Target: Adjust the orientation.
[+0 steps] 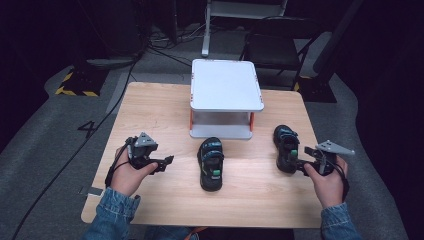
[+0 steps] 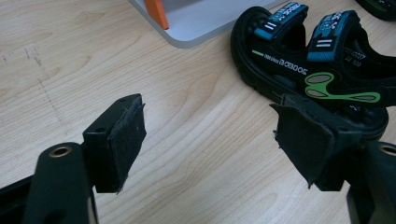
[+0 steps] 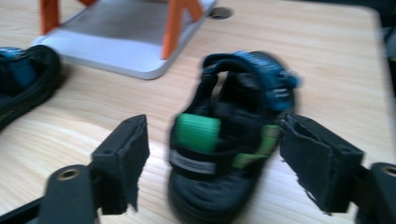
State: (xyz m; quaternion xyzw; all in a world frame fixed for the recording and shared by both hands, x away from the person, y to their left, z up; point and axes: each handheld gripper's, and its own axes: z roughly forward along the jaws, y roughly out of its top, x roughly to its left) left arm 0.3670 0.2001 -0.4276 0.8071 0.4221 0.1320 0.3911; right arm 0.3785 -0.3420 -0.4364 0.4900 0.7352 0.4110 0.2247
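Two small black sandals with blue straps and green marks lie on the wooden table (image 1: 160, 110). One sandal (image 1: 211, 162) is in the middle, in front of the white stand. The other sandal (image 1: 286, 147) lies at the right. My right gripper (image 1: 301, 164) sits at this sandal's heel; in the right gripper view the sandal (image 3: 233, 135) lies between the spread pads of the gripper (image 3: 215, 154), with a gap on each side. My left gripper (image 1: 167, 161) is open over bare wood, and the middle sandal (image 2: 317, 60) lies just beyond its right pad (image 2: 306, 140).
A white two-level stand (image 1: 226, 85) with orange posts stands at the table's far middle; its base (image 3: 121, 37) is close behind both sandals. Cables and a dark chair (image 1: 272, 45) are on the floor beyond the table.
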